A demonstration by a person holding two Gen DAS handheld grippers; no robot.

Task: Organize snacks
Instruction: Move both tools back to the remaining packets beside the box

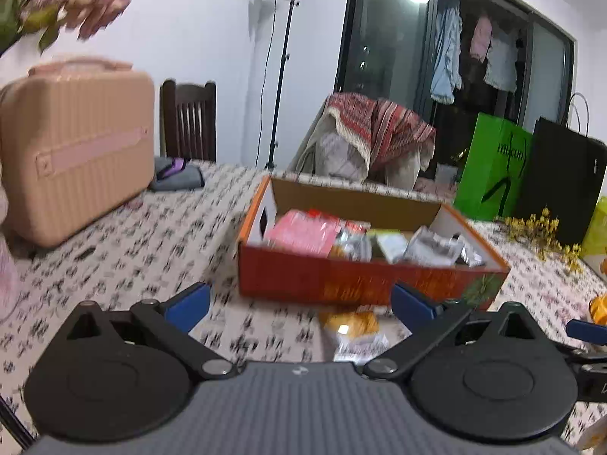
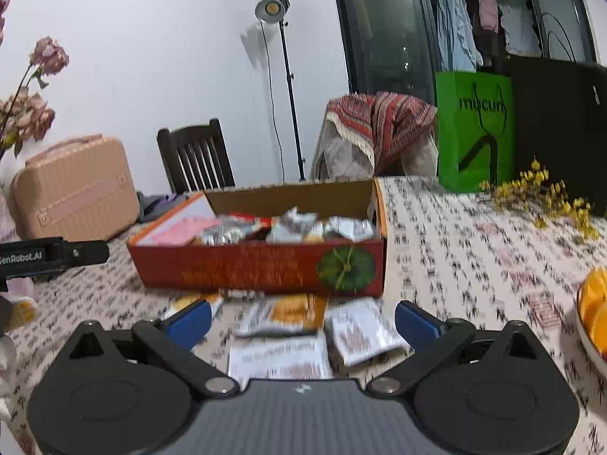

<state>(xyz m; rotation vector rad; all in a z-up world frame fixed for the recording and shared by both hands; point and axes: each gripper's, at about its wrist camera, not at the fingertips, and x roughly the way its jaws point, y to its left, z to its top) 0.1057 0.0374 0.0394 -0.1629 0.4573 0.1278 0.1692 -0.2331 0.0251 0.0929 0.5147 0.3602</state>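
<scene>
An orange cardboard box [image 1: 341,280] [image 2: 242,269] stands on the patterned tablecloth and holds several snack packets [image 1: 303,233] [image 2: 296,227]. In the left wrist view my left gripper [image 1: 301,305] is open and empty, with an orange and white snack packet [image 1: 353,328] lying on the cloth between its blue fingertips, in front of the box. In the right wrist view my right gripper [image 2: 303,322] is open and empty above several loose packets [image 2: 360,335] lying in front of the box.
A pink case [image 1: 76,151] stands at the left. A green bag [image 1: 493,167] and a black bag [image 1: 565,182] stand at the back right beside yellow flowers [image 2: 546,197]. A bowl of orange slices [image 2: 595,314] sits at the right edge. Chairs stand behind the table.
</scene>
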